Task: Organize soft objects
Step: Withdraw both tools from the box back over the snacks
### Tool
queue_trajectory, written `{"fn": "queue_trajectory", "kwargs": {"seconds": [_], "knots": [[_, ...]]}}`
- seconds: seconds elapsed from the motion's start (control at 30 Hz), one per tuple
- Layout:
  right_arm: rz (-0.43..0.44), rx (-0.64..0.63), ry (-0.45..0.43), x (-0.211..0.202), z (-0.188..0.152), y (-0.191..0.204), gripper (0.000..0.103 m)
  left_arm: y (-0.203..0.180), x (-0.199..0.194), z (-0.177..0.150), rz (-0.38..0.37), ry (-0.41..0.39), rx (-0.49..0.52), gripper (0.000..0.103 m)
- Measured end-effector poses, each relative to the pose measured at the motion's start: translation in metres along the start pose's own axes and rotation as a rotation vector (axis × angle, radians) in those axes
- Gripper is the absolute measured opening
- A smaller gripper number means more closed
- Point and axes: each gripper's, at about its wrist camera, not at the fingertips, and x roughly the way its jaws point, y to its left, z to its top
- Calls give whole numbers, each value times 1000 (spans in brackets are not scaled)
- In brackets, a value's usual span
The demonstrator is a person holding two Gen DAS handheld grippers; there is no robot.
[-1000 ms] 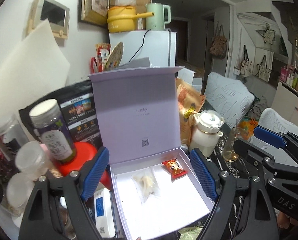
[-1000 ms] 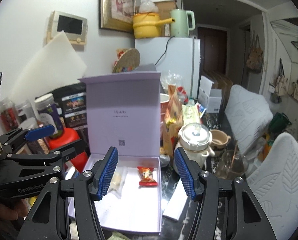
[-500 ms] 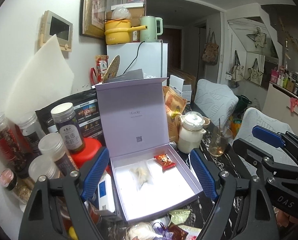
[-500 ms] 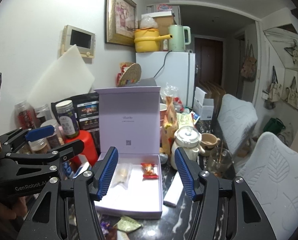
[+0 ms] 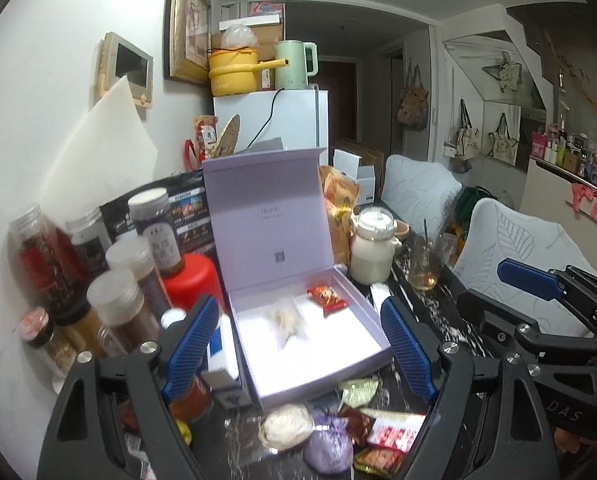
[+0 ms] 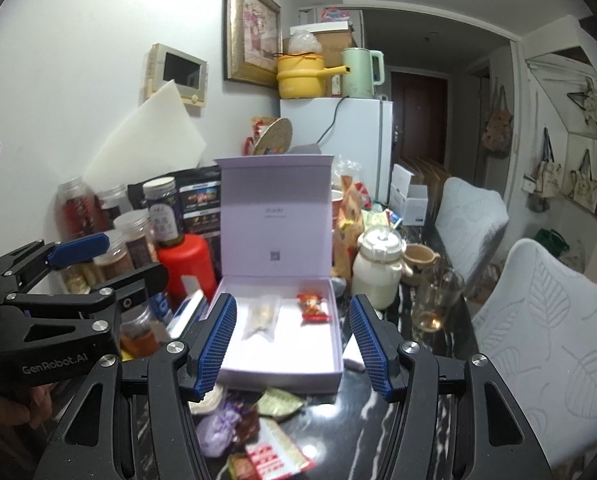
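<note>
Between my two tools sits the box [image 5: 298,344], lid up, a clear packet [image 5: 286,322] and a red snack [image 5: 325,299] lying apart on its floor. Both my left gripper [image 5: 298,354] and right gripper [image 6: 294,346] stand open, holding nothing. Loose soft bits crowd the table edge: a lilac pouch [image 5: 328,446], a cream bundle [image 5: 286,426], crinkly wrappers [image 5: 394,434]. They look squashy and slippery, so I reckon a pinch could slip, or nudge the jars [image 5: 116,308] just beside.

The open lilac box [image 5: 298,344] is faced by both wrist views from close above. The left view is set further left, and the same box [image 6: 282,320] is shared.
</note>
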Motion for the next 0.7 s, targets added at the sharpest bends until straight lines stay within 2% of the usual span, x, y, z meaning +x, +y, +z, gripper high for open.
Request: {"fn": "queue_trajectory", "kwargs": {"seconds": [0.4, 0.7], "knots": [[9, 0, 24, -32, -46, 28, 62, 5, -22, -46, -14, 60, -28, 84], [5, 9, 94, -38, -80, 33, 62, -1, -20, -74, -41, 100, -21, 84]]}}
